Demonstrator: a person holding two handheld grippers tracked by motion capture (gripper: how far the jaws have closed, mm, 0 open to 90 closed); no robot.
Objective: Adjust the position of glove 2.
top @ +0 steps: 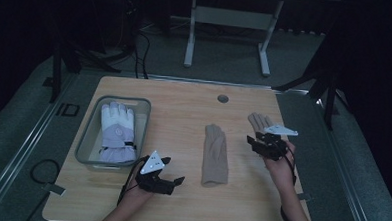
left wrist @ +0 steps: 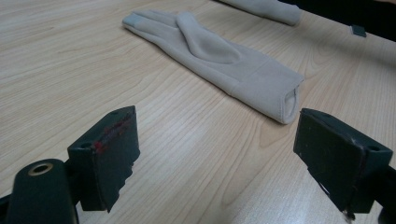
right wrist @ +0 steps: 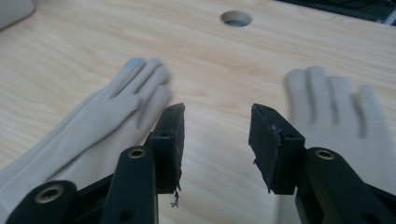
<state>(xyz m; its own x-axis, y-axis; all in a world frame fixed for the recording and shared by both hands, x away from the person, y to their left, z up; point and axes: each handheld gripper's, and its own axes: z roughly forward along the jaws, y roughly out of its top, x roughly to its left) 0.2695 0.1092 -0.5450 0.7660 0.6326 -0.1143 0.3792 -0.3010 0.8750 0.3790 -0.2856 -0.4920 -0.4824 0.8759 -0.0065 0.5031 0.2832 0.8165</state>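
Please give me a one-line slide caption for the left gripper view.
Open left gripper above the wooden table, facing the cuff of a beige glove.

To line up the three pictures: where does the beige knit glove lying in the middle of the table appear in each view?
High view: beige knit glove, centre, fingers pointing away.
Left gripper view: upper middle, cuff opening nearest the camera.
Right gripper view: left side, beside the second beige glove.
Shared landmark: the light wooden table.

Only one readable mark: the dark letters "ID" on the grey floor (top: 43, 134), just left of the clear bin (top: 89, 136). A round emblem on the white glove (top: 117, 132) inside that bin, too small to read.
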